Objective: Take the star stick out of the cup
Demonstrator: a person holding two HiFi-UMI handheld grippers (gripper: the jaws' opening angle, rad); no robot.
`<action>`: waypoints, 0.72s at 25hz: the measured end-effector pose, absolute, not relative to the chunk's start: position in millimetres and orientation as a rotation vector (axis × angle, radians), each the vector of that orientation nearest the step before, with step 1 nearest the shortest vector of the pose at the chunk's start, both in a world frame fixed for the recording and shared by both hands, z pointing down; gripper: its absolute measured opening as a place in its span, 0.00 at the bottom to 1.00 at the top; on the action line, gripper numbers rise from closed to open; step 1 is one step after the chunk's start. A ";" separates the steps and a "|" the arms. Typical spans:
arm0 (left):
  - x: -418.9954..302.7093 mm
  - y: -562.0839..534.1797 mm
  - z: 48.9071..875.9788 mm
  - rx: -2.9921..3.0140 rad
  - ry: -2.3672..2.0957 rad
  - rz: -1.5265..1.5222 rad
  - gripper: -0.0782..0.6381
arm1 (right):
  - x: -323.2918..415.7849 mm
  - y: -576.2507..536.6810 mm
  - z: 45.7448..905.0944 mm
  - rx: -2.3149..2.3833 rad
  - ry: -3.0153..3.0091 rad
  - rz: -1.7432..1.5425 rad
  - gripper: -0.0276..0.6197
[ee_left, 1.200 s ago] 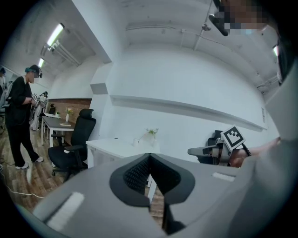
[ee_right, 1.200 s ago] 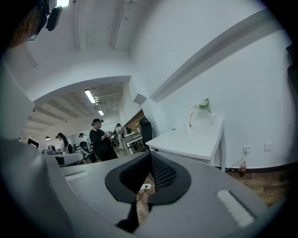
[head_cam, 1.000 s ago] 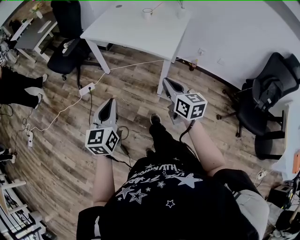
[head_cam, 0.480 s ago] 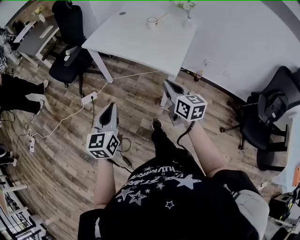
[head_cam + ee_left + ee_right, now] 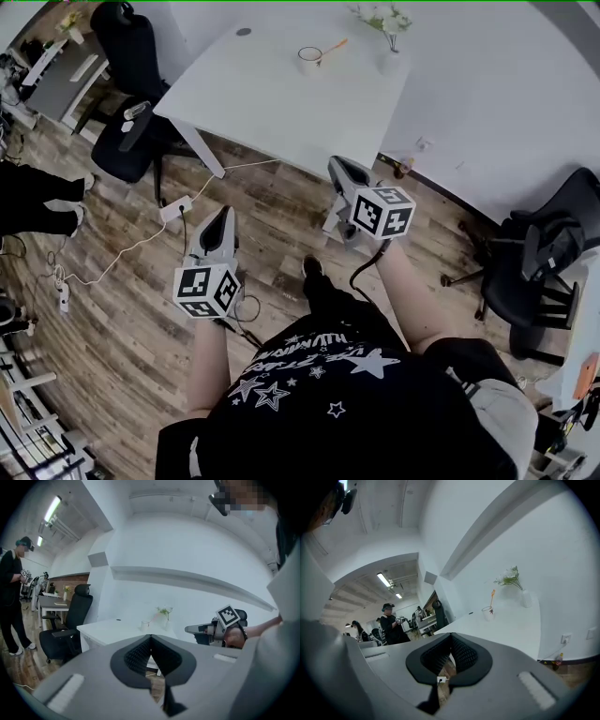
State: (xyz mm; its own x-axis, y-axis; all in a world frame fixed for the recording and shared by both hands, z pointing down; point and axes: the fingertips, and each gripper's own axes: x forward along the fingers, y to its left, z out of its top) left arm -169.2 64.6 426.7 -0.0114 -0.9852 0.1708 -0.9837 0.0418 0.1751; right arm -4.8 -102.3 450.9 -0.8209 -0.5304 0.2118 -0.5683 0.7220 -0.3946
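Two tongs up front, left gripper [image 5: 221, 217] and right gripper [image 5: 339, 171], both pinched together, nothing between them. Farther off on the white table [image 5: 253, 98]: one cup [image 5: 309, 60], one star stick [image 5: 331, 48] leaning inside it, one flower vase [image 5: 392, 59] to its right.

cup [image 5: 308, 60] with the star stick [image 5: 334, 46] leaning out sits on the white tabletop [image 5: 262, 89] near a flower vase [image 5: 391, 58], left tongs [image 5: 221, 216] and right tongs [image 5: 338, 169] over the wood floor [image 5: 122, 309], well apart from the cup
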 end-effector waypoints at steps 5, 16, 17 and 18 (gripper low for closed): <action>-181.2 3.9 419.9 2.014 -2.080 0.004 0.11 | -16.8 -165.9 444.1 0.908 -2.846 0.712 0.06; -189.5 -101.7 409.4 2.052 -2.083 0.028 0.11 | -23.3 -266.7 441.4 0.921 -2.872 0.742 0.06; -190.4 -106.8 408.6 2.052 -2.086 0.024 0.11 | -23.6 -272.3 441.4 0.921 -2.874 0.742 0.06; -191.3 -111.1 407.8 2.052 -2.090 0.022 0.11 | -23.8 -277.8 441.6 0.923 -2.875 0.743 0.06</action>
